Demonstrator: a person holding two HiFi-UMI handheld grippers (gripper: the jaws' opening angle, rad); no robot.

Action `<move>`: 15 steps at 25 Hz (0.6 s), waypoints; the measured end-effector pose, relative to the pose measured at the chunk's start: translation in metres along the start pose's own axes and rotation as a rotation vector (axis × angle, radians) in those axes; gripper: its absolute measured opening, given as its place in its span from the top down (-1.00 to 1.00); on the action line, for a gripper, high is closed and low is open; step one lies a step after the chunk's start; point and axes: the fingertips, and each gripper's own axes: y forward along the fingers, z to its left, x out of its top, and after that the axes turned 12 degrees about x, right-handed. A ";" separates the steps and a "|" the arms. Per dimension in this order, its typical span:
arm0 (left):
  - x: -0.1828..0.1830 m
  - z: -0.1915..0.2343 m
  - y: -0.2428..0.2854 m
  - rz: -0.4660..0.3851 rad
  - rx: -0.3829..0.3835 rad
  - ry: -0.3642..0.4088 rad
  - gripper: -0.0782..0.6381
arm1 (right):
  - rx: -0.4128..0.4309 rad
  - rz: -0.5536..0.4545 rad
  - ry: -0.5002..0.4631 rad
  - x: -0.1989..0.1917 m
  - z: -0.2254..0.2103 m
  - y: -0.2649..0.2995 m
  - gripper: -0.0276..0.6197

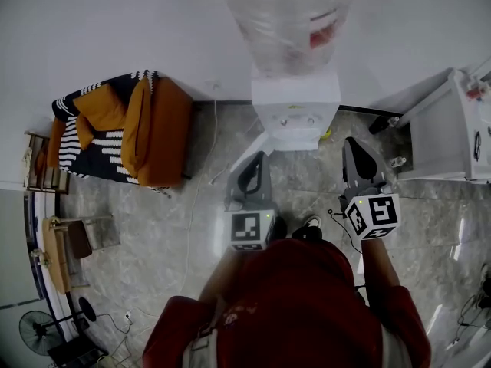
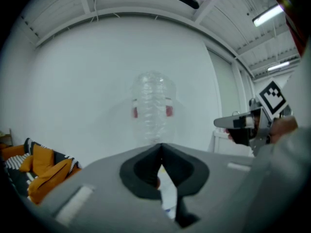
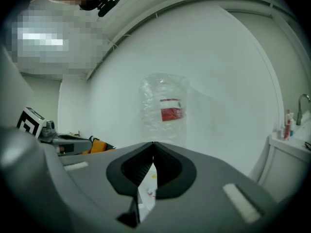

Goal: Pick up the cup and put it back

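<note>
Our left gripper (image 1: 255, 162) and right gripper (image 1: 355, 146), both pressed together and empty, could knock the water dispenser (image 1: 296, 112) if pushed nearer.

Left tool (image 2: 160, 146) (jaws together) before clear water bottle (image 2: 153, 106)

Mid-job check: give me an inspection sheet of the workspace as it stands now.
Surface: grey stone floor.
Job's things: cup, nothing seen; water dispenser with bottle ahead.
Clutter: sofa with orange cushions, fan, small wooden table.
Grippers: left tongs and right tongs shut, empty, aimed at the dispenser.
Cables: cord running down to the floor beside the sofa.
Surroundings: white wall, white cabinet at right.
</note>
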 end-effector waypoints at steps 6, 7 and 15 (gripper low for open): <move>0.001 0.058 -0.001 -0.026 0.011 0.007 0.78 | 0.031 0.014 -0.077 0.012 0.045 0.046 0.91; 0.001 0.068 -0.001 -0.029 0.015 0.007 0.78 | 0.034 0.016 -0.084 0.013 0.051 0.053 0.91; -0.015 0.142 0.007 -0.024 0.041 -0.032 0.78 | 0.075 0.053 -0.133 0.006 0.101 0.112 0.91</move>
